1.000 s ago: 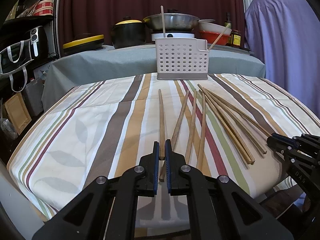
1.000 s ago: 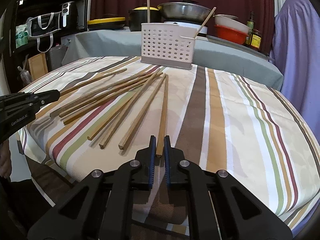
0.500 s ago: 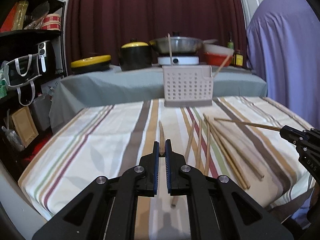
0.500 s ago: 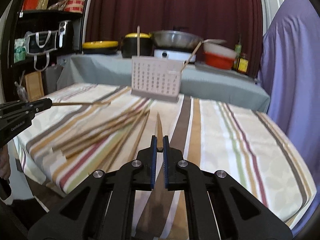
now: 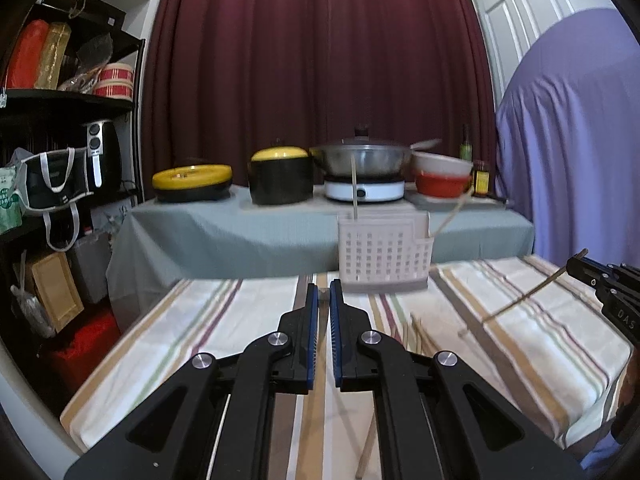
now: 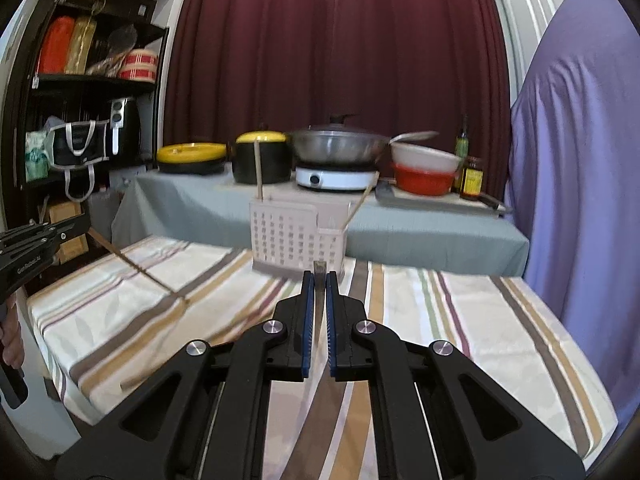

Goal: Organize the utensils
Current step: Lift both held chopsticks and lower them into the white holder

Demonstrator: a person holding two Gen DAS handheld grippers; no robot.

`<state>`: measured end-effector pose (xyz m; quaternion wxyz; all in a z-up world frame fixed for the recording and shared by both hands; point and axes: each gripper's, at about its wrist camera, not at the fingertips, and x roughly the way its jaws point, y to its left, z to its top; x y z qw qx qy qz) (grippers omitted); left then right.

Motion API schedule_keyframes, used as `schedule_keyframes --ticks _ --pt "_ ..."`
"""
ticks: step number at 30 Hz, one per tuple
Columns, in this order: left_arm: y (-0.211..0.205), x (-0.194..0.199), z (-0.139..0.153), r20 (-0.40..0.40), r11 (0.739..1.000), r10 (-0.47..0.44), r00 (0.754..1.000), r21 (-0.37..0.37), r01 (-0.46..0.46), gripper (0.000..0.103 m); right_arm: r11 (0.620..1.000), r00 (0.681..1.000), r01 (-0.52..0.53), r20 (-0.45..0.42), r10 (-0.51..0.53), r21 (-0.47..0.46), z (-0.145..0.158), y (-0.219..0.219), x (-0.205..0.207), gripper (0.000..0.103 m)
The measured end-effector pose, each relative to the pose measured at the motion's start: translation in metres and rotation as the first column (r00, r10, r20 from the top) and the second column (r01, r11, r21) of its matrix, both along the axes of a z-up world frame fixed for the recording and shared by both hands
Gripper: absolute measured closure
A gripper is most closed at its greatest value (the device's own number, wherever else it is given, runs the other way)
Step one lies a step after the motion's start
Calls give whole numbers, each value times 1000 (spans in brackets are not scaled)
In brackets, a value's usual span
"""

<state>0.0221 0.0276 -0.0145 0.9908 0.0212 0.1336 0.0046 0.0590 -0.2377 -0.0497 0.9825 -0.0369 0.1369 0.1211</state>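
Behind the striped tablecloth (image 5: 208, 332), a maroon curtain (image 5: 320, 60) hangs.

Right gripper (image 6: 319, 280): jaws closed on a chopstick (image 6: 320, 270).
Left gripper (image 6: 80, 222): at the tabletop's (image 6: 480, 320) left edge, gripping another chopstick (image 6: 140, 270).
Utensil basket (image 6: 296, 238): far edge, holding two upright sticks.

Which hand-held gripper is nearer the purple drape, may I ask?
Right. The right hand-held gripper hangs on the side of the purple drape; the left hand-held gripper is farther, toward the shelves.
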Motion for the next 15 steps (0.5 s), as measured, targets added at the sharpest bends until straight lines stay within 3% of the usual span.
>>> schedule_keyframes --ticks 6,15 --pt "5 7 26 34 1000 -7 999 -12 7 96 1000 999 2 36 -2 8 24 -1 13 97" --pt "6 20 41 23 999 -35 999 -37 36 96 1000 999 -3 31 3 2 33 1 35 97"
